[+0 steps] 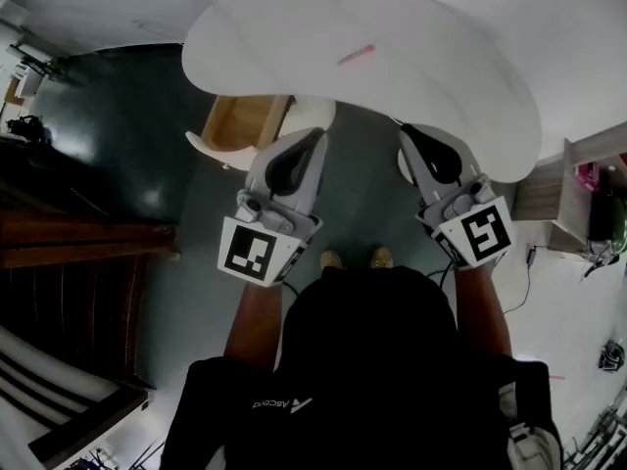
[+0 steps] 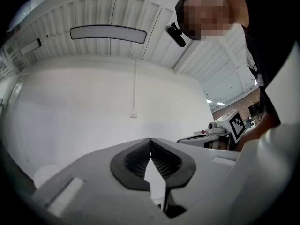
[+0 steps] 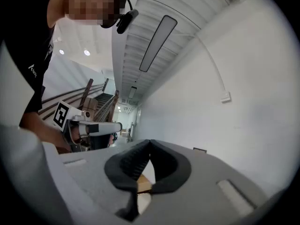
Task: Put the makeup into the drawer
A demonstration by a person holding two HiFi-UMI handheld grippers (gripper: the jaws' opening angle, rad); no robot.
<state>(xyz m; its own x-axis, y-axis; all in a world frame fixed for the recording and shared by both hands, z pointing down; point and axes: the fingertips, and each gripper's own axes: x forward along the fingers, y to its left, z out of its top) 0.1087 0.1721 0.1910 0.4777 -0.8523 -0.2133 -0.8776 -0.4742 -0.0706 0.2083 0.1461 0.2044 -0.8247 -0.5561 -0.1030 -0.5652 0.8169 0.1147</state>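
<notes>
A slim pink makeup item (image 1: 355,55) lies on the white rounded table (image 1: 441,76), toward its far middle. A wooden drawer (image 1: 240,120) stands pulled out under the table's front left. My left gripper (image 1: 315,137) hovers just right of the drawer, at the table's front edge. Its jaws are shut with nothing between them, as the left gripper view (image 2: 150,143) confirms. My right gripper (image 1: 406,131) is level with it at the table's front edge, also shut and holding nothing (image 3: 150,145). Both point a little upward at the white wall.
A wooden shelf unit (image 1: 560,196) with a pink object (image 1: 588,176) stands at the right. Dark wooden stairs (image 1: 78,253) run along the left. The person's feet (image 1: 355,258) are on the grey floor just behind the grippers.
</notes>
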